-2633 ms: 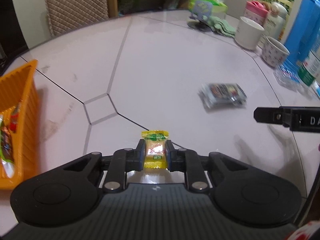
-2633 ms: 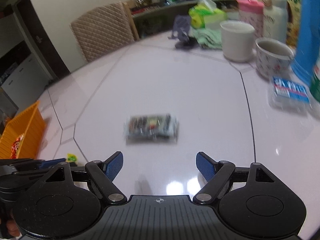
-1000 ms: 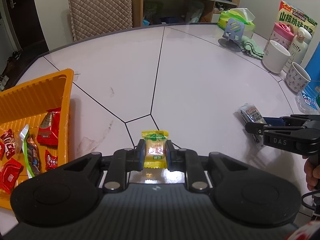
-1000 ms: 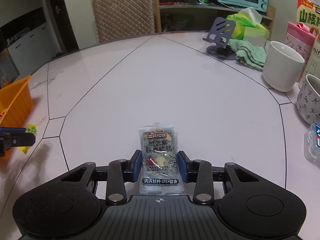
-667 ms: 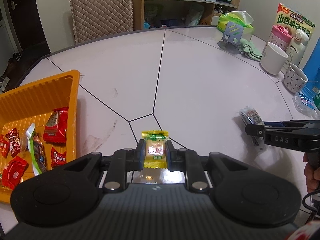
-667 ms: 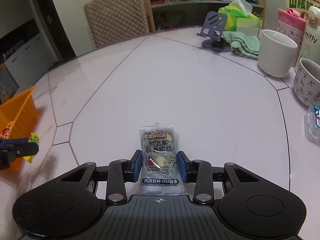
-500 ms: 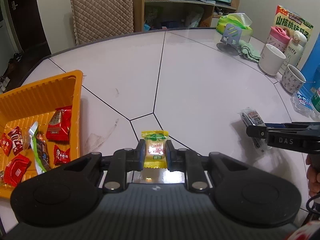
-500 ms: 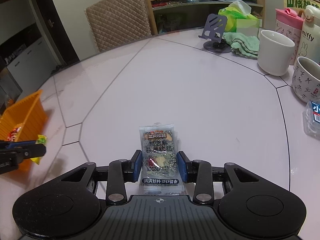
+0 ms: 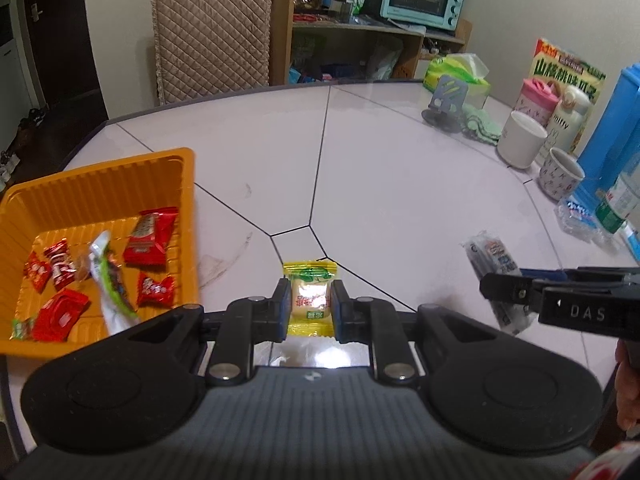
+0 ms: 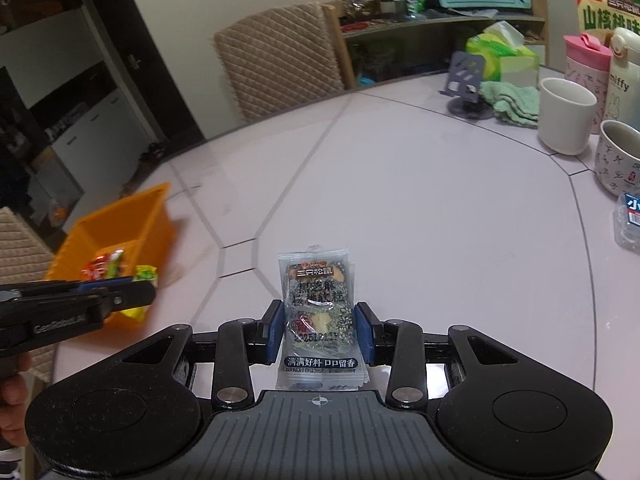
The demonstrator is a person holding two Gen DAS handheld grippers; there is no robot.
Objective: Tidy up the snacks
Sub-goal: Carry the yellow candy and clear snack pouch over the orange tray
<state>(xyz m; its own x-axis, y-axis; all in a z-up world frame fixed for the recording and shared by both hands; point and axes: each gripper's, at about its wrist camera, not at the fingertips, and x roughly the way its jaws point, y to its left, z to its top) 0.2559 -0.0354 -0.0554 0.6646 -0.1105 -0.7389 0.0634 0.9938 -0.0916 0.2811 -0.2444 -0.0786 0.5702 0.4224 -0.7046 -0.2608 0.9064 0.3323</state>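
Snacks both in grip, clear of the worktop (image 9: 400, 184): yellow candy (image 9: 310, 300) clenched in left gripper (image 9: 310, 307) jaws, sesame-nut bar packet (image 10: 318, 312) in right gripper (image 10: 319, 332) jaws, long axis pointing forward; orange tray (image 9: 100, 184) lies left, nearer the left hand.

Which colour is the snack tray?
Orange; the tray shows best in the left wrist view.

Dim indoor light; fisheye-bent edges; glare on table (image 9: 400, 184).
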